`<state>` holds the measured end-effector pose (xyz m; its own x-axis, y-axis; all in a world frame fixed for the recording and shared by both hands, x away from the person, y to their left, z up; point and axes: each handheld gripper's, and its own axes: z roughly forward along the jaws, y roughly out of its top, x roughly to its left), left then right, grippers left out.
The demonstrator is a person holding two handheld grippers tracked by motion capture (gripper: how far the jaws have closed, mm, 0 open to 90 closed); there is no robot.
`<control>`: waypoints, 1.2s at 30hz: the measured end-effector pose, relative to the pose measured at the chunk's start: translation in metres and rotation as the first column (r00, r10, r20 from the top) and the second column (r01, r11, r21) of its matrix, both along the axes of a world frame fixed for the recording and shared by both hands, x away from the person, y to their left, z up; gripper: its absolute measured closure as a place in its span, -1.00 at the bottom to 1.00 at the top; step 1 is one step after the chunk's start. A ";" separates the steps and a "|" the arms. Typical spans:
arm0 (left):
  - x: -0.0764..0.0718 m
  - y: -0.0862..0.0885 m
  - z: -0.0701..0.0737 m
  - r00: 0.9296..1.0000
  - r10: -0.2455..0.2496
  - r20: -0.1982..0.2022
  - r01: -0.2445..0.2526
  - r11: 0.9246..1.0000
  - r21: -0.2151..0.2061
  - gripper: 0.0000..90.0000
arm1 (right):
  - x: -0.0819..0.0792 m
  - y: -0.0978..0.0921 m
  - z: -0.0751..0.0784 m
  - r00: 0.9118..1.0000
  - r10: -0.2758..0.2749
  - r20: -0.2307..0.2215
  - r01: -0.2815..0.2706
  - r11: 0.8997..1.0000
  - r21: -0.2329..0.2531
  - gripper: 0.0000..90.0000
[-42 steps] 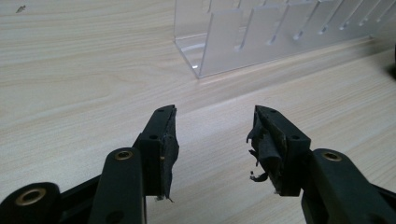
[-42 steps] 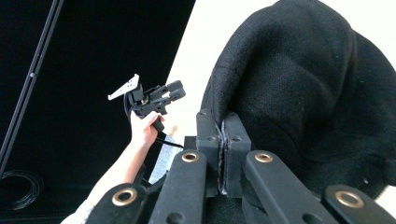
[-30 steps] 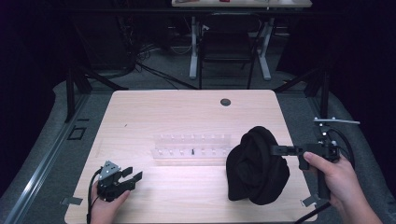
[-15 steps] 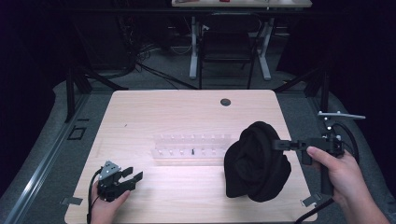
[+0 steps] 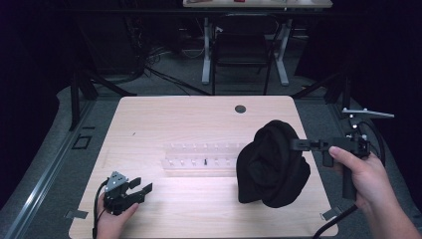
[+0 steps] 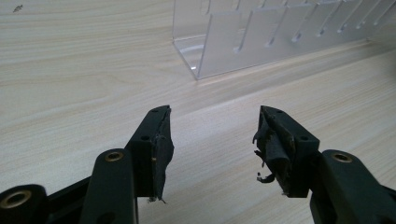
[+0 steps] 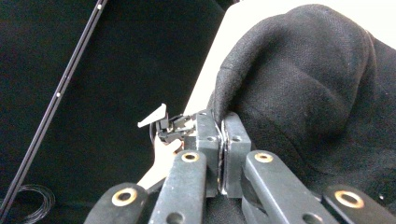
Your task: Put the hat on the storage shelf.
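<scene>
High view: the right gripper (image 5: 294, 144) lifts the black garment (image 5: 271, 164) over the table's (image 5: 199, 114) right half, beside the clear rack (image 5: 199, 157).

Left gripper view: the left gripper (image 6: 212, 140) rests with jaws parted, holding nothing.

Right gripper view: jaws clamped tight on a fabric fold (image 7: 222, 116). Likely next: carry and lay down.

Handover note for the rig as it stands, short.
Right gripper: jaws shut on an edge of the black cloth, held bunched and lifted at the table's right side.
Left gripper: open, holding nothing, low at the near left corner.
Clear slotted rack: mid-table, just left of the cloth.
Done: cloth gripped and raised by one edge.
Left: probably a second grip with the left gripper, then spreading or folding.
</scene>
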<state>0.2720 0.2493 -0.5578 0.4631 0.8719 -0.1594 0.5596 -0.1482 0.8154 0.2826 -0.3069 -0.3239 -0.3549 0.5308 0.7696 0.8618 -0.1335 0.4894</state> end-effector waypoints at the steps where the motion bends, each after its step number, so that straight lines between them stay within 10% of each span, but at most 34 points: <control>1: 0.000 0.000 0.000 1.000 0.000 0.000 0.000 1.000 0.000 0.01 | 0.000 0.000 0.000 1.000 0.000 0.000 0.000 1.000 0.000 0.96; 36: 0.000 0.001 0.000 1.000 0.002 -0.001 -0.002 1.000 0.001 0.01 | 0.026 0.016 0.041 0.998 -0.014 0.061 0.014 1.000 0.004 0.96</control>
